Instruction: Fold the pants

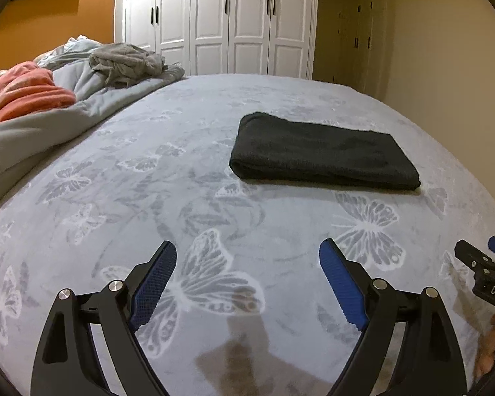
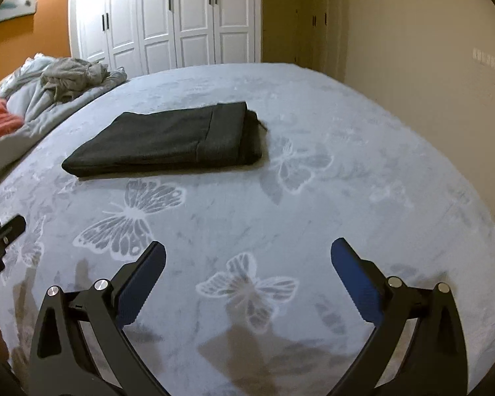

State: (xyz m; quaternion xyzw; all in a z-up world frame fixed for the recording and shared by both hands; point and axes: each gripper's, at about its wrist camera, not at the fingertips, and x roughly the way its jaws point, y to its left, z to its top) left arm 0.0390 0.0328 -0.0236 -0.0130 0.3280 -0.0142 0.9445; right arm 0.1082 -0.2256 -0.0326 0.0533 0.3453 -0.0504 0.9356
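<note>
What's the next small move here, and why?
Probably none beyond pulling back: the dark pants already lie folded in a flat rectangle on the butterfly bedspread. The left hand-held gripper and right hand-held gripper are both open, empty and short of them.

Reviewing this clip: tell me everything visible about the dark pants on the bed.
The pants are charcoal, almost black, of a soft matte knit-looking fabric. They lie folded into a flat, layered rectangle with a rounded fold along one end. In the right wrist view a hemmed band crosses the top layer near the stacked edges. They rest on the grey butterfly-print bedspread, apart from the heaped bedding. Neither hand-held gripper touches them; both are open and short of them.
</note>
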